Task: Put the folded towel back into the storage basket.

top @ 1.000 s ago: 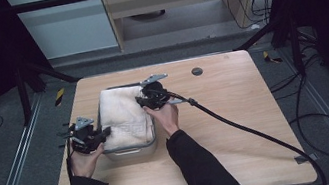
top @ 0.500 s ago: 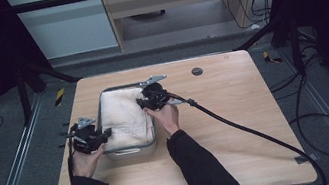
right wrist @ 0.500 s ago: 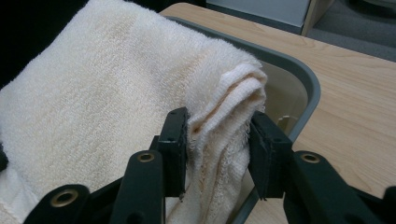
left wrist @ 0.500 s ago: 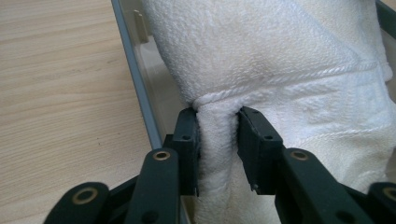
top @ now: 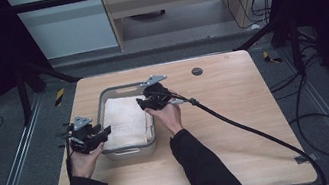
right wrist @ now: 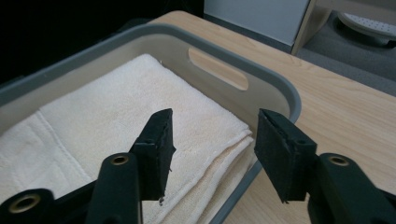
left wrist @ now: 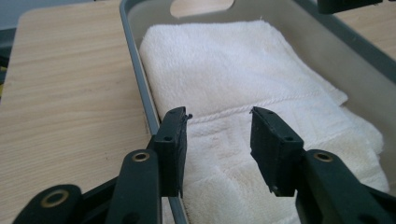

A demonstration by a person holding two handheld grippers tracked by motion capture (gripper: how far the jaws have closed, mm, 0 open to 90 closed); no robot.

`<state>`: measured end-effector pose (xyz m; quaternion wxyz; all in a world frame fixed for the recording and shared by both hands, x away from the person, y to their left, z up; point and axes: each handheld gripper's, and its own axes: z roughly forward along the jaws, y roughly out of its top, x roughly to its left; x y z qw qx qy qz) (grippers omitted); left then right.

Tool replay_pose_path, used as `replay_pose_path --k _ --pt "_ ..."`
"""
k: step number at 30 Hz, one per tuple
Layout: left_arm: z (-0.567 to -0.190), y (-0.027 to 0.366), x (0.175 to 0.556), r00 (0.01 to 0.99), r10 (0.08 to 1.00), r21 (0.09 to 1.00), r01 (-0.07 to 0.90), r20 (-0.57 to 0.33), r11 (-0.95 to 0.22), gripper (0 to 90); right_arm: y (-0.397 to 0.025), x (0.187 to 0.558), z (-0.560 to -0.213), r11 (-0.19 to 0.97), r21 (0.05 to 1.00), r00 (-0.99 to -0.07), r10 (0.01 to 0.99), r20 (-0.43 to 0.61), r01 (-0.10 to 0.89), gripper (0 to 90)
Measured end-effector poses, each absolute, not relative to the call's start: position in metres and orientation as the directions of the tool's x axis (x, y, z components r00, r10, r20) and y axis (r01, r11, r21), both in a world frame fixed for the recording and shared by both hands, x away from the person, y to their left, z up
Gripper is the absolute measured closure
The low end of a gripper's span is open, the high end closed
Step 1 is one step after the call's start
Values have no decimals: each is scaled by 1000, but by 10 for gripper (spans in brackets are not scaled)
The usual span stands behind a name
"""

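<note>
A: Start with the left gripper (left wrist: pixel 218 149) — what are its jaws doing?

B: They stand wide apart with nothing between them, poised just over the near left rim of the grey bin (left wrist: pixel 140 88). One jaw sits about over the rim, the other over the folded white towel (left wrist: pixel 243 70) lying inside the bin.

A: And the right gripper (right wrist: pixel 212 149)?

B: Also spread wide and empty, hanging over the towel's far right corner, close to the bin's wall with the cut-out handle (right wrist: pixel 218 69). I'd judge the two are placed at opposite sides so that each can take an edge of the towel and lift it evenly.

A: What does the high view add?

B: The layout — the bin sits left of centre on the wooden table (top: pixel 236 111), a hand on either side. It cannot show the gap between the jaws; the gripper views do, along with the towel's stacked folds at the right edge.
</note>
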<state>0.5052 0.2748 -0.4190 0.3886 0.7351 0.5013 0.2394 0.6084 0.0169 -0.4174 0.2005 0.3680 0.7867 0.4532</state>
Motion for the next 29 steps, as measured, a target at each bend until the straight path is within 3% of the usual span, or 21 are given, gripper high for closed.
replay_pose_path --k 8,16,29 --pt "-403 270 491 409 912 863 475 -41 -175 503 -14 595 -403 284 878 -652 757 41 385 341" --pt "-401 266 477 439 898 876 441 -20 -197 432 -77 571 -391 212 895 -626 774 91 392 186" --pt "-406 291 454 426 905 902 397 -14 -173 309 -184 519 -420 147 893 -537 836 117 424 145"
